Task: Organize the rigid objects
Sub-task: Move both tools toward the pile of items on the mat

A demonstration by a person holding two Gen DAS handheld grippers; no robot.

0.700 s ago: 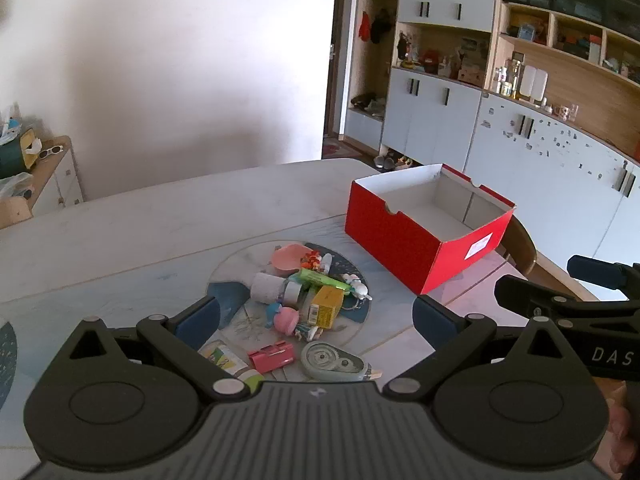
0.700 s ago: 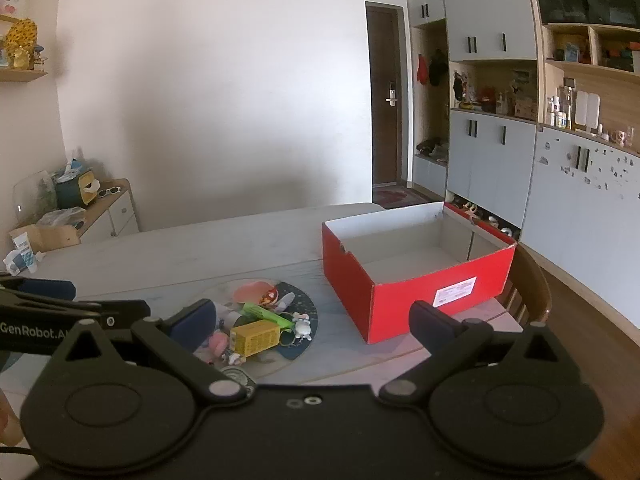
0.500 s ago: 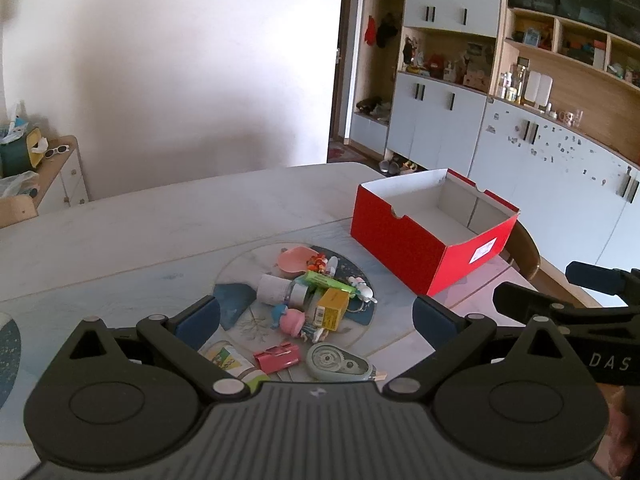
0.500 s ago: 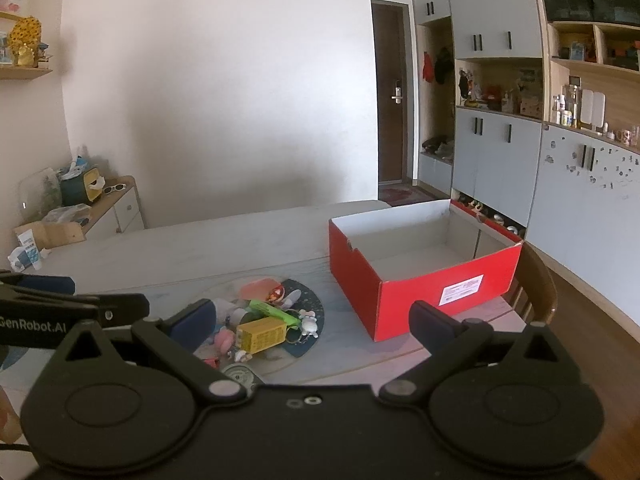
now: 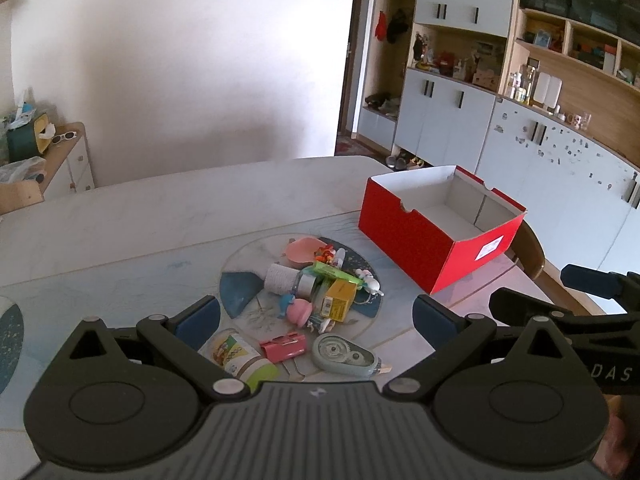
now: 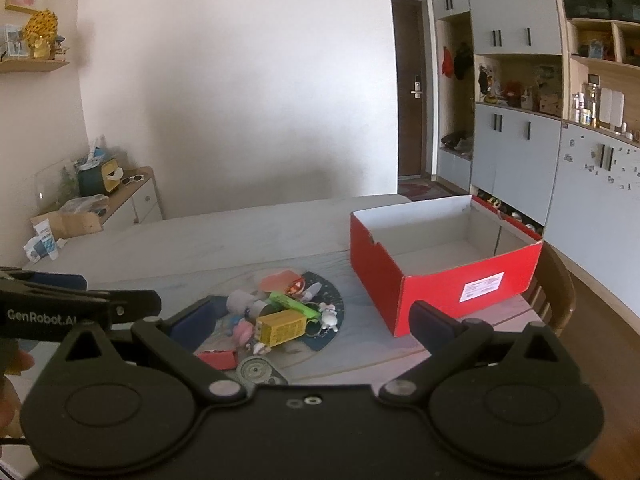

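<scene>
One red box (image 5: 416, 240) open-topped, small items (image 5: 316, 292) heaped beside it

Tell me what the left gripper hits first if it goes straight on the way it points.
Probably the pile of small items: the left gripper is open, and the pink toy and yellow box lie between its jaws in view. It looks raised above the table, so depth is uncertain.
</scene>
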